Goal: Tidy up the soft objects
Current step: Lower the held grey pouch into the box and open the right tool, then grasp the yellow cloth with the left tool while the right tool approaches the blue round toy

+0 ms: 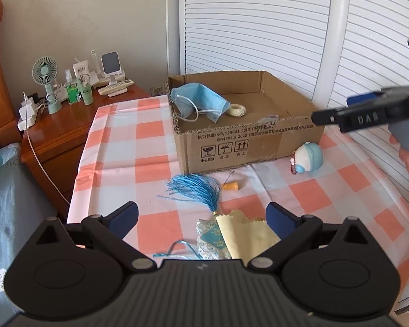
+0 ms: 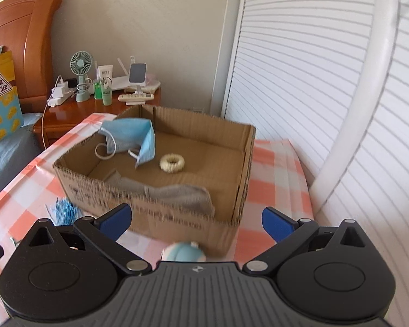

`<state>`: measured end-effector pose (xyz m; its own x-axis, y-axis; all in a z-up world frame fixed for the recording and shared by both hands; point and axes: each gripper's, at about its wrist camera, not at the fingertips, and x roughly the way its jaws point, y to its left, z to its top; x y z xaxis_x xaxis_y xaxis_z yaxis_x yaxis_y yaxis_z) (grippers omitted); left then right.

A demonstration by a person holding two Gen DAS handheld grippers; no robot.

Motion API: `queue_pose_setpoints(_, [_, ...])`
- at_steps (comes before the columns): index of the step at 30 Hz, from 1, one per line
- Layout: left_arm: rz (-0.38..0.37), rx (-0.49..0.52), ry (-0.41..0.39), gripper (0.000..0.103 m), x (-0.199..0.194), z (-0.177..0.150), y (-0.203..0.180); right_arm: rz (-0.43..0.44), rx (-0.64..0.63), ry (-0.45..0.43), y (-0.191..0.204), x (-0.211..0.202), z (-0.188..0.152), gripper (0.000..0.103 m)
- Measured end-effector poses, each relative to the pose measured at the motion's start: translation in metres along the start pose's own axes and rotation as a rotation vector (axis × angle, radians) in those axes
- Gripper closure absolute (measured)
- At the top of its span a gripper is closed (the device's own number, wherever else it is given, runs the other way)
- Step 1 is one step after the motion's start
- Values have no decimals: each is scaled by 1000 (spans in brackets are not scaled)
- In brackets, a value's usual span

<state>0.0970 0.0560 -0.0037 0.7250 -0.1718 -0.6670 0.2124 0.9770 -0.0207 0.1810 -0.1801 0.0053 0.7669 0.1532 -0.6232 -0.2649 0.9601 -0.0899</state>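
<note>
A cardboard box (image 1: 259,141) stands on the checked tablecloth and holds a blue face mask (image 1: 199,100), a cream hair ring (image 1: 236,109) and a grey cloth (image 2: 174,193). My left gripper (image 1: 201,216) is open above a blue tassel (image 1: 199,190), a patterned sachet (image 1: 211,241) and a yellow cloth (image 1: 248,238). My right gripper (image 2: 196,220) is open and empty at the box's near wall (image 2: 161,218), above a blue plush toy (image 2: 184,252). The toy (image 1: 308,160) lies right of the box. The right gripper also shows in the left wrist view (image 1: 349,118).
A small orange piece (image 1: 231,186) lies in front of the box. A wooden nightstand (image 1: 68,125) at the left carries a fan (image 1: 45,81), bottles and remotes. A bed lies at the left and white slatted doors (image 1: 259,27) stand behind the table.
</note>
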Motion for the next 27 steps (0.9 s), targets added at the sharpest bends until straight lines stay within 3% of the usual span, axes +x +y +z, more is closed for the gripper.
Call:
queue_pose_setpoints(10, [-134,73,39,3,4,-19,-27,-25,130,137,2,18,-76,0])
queue_pose_setpoints(15, [-183,96,84,3,13,-29,-37,-34,115,177,6,19,-99,0])
queue_pose_setpoints(27, [-248,90,176,3,37,-35,-56,-13,60,118,7,12,-110,0])
